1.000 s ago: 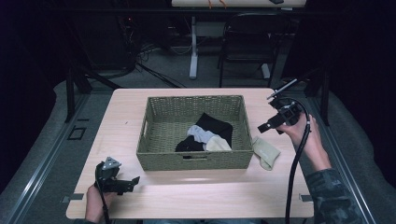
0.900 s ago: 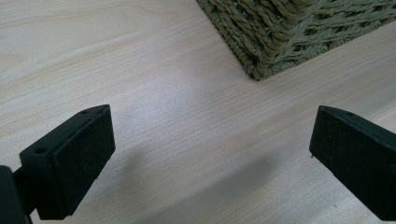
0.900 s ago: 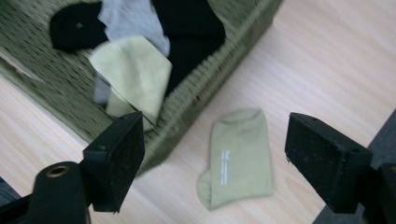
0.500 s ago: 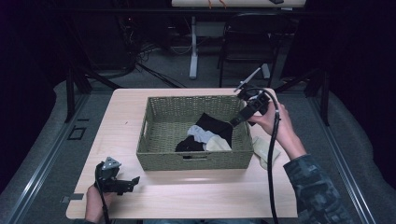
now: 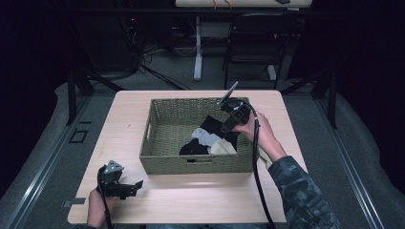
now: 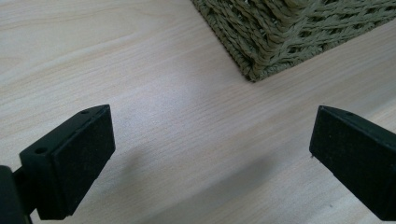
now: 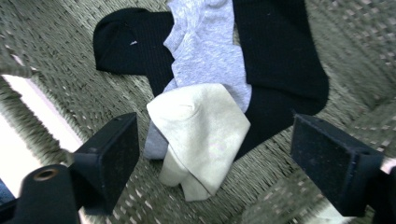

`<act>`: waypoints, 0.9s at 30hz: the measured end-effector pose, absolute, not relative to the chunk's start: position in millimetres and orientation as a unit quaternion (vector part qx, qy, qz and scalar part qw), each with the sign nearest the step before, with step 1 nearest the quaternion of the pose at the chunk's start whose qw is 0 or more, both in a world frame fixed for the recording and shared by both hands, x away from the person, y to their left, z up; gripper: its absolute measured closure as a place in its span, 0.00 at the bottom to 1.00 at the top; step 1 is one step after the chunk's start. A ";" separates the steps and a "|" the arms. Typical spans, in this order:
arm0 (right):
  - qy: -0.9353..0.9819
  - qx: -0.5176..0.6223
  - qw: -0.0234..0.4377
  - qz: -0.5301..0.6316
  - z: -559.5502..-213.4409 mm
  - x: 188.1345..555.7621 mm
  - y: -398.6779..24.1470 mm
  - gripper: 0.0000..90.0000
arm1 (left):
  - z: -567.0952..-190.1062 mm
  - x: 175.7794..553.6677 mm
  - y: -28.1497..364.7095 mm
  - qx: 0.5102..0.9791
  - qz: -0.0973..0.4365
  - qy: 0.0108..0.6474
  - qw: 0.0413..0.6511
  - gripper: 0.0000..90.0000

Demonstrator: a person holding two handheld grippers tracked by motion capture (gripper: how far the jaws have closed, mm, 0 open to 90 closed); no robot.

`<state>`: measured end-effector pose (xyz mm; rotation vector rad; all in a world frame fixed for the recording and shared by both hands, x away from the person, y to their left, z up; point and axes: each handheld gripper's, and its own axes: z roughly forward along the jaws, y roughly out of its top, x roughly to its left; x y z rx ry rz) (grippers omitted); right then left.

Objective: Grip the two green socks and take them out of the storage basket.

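A woven olive basket [image 5: 165, 124] stands mid-table and holds a black sock [image 7: 280, 60], a grey sock [image 7: 205, 51] and a cream sock [image 7: 201, 135] in a loose pile [image 5: 207, 140]. My right gripper [image 5: 225, 128] hangs inside the basket's right half, pointing down at the pile. In the right gripper view it [image 7: 215, 126] is open, its jaws standing either side of the cream sock without touching it. My left gripper [image 5: 136, 186] rests near the table's front left corner. It [image 6: 212, 130] is open over bare wood, with the basket's corner [image 6: 280, 32] ahead.
The light wood table [image 5: 124, 119] has free surface left of and in front of the basket. A pale sock [image 5: 264, 161] peeks out beside the basket's right wall, mostly under the person's forearm. A chair [image 5: 253, 43] and cables lie beyond the far edge.
My right gripper has swung left from the table's right edge to over the basket and dropped toward the socks. The left gripper has stayed put.
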<state>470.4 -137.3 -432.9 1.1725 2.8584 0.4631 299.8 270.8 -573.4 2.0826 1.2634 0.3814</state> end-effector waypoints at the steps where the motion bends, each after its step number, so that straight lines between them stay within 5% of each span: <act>1: 0.917 0.373 0.008 0.143 -436.6 471.1 -135.5 0.23 | -573.4 299.7 270.8 0.797 0.146 0.484 0.332 0.00; 20: 0.927 0.367 -0.030 0.071 -496.7 479.9 -106.8 0.28 | -573.3 299.2 271.4 0.795 0.146 0.486 0.333 0.00; 22: 0.928 0.366 -0.033 0.062 -501.3 480.3 -105.1 0.34 | -573.2 299.6 271.3 0.797 0.146 0.482 0.332 0.00; 24: 0.928 0.367 -0.034 0.056 -505.5 479.8 -104.4 0.63 | -573.0 299.6 270.5 0.796 0.147 0.484 0.332 0.00; 27: 0.925 0.376 -0.036 0.040 -509.6 481.6 -106.5 0.86 | -573.2 299.9 270.0 0.797 0.146 0.484 0.331 0.00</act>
